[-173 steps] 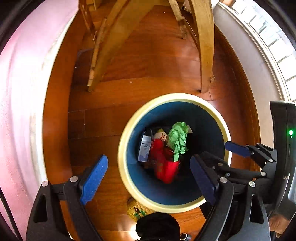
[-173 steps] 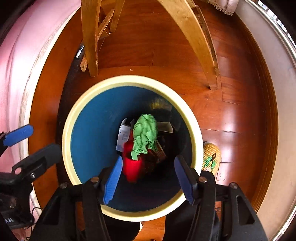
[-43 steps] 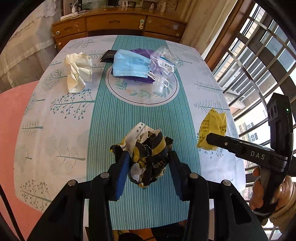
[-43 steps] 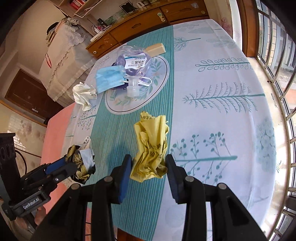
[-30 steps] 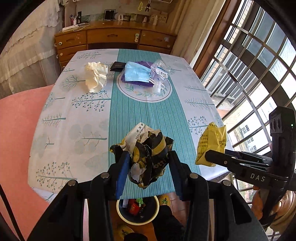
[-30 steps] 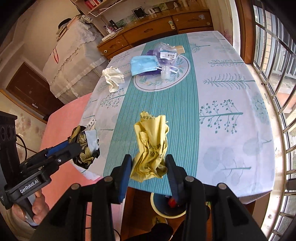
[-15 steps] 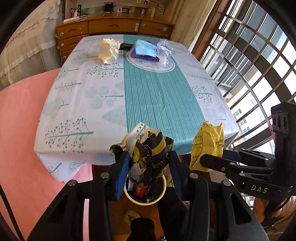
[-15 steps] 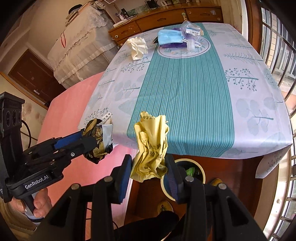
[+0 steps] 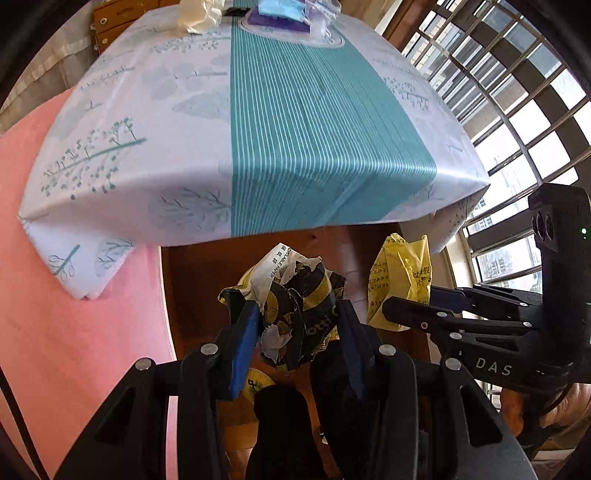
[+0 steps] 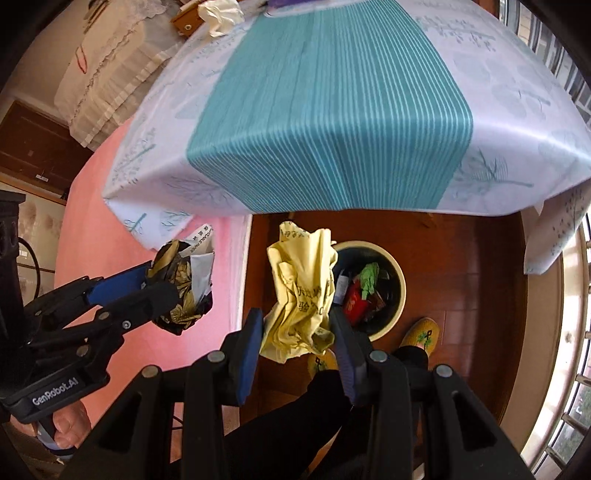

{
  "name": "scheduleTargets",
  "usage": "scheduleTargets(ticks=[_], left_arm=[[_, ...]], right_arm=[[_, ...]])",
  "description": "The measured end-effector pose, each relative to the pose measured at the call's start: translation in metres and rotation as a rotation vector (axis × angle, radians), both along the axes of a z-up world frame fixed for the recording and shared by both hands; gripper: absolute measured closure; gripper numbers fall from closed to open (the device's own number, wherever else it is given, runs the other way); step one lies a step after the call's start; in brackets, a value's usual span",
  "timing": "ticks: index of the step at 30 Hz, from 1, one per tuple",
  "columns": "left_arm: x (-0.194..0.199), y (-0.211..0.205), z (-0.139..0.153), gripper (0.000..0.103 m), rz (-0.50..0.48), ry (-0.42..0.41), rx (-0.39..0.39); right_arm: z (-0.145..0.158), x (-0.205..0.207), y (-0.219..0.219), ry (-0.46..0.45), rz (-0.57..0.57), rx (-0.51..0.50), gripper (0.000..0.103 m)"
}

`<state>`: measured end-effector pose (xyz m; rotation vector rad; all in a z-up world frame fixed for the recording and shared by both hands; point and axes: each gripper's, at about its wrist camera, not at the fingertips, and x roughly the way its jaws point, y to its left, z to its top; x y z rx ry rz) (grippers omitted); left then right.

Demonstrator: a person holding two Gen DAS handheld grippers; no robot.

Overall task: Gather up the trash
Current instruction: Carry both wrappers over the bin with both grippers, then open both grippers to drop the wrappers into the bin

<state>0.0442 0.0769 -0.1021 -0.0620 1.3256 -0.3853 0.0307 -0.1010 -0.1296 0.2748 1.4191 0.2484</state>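
Observation:
My left gripper [image 9: 297, 321] is shut on a crumpled black-and-yellow wrapper [image 9: 295, 314], held in the air in front of the table's near edge. My right gripper [image 10: 297, 326] is shut on a crumpled yellow bag [image 10: 301, 295], which also shows beside the left one as the yellow bag [image 9: 400, 280]. In the right wrist view the left gripper [image 10: 159, 288] with the wrapper [image 10: 184, 284] hangs at the left. On the wood floor below stands the round bin [image 10: 397, 317] with a cream rim, holding red and green trash. The yellow bag covers the bin's left side.
The table [image 9: 295, 129] in its white and teal cloth fills the upper view, with a cream paper wad [image 9: 201, 14] and a blue mask [image 9: 280, 7] at its far end. A pink surface [image 10: 147, 350] lies left. The person's yellow slippers [image 10: 421, 334] stand by the bin. Windows [image 9: 517, 110] run right.
Both grippers have dropped from above the tabletop to below its near edge, still holding their trash. The table top has slid up in view and the bin now shows close below.

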Motion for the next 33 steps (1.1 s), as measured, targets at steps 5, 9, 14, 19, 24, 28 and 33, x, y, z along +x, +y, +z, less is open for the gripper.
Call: scheduleTargets(ticks=[5, 9, 14, 19, 24, 28, 33], left_arm=[[-0.002, -0.024, -0.064, 0.061, -0.029, 0.076, 0.016], [0.007, -0.039, -0.125, 0.061, -0.017, 0.13, 0.013], [0.02, -0.051, -0.203, 0.058, 0.03, 0.142, 0.035], [0.032, -0.054, -0.263, 0.049, 0.05, 0.12, 0.045], [0.038, -0.052, -0.297, 0.019, 0.066, 0.119, 0.139], [0.041, -0.039, -0.302, 0.007, 0.125, 0.129, 0.171], [0.036, -0.032, -0.286, 0.007, 0.174, 0.118, 0.173]], right_arm=[[-0.07, -0.008, -0.014, 0.076, -0.044, -0.021, 0.065], [-0.128, -0.004, -0.02, 0.106, -0.063, -0.008, 0.065], [-0.208, 0.009, -0.024, 0.108, -0.029, -0.017, 0.064], [-0.269, 0.024, -0.028, 0.086, 0.005, -0.028, 0.058], [-0.303, 0.04, -0.031, 0.109, -0.005, -0.051, 0.05], [-0.307, 0.048, -0.031, 0.118, 0.008, -0.068, 0.048], [-0.299, 0.048, -0.03, 0.113, 0.03, -0.069, 0.048]])
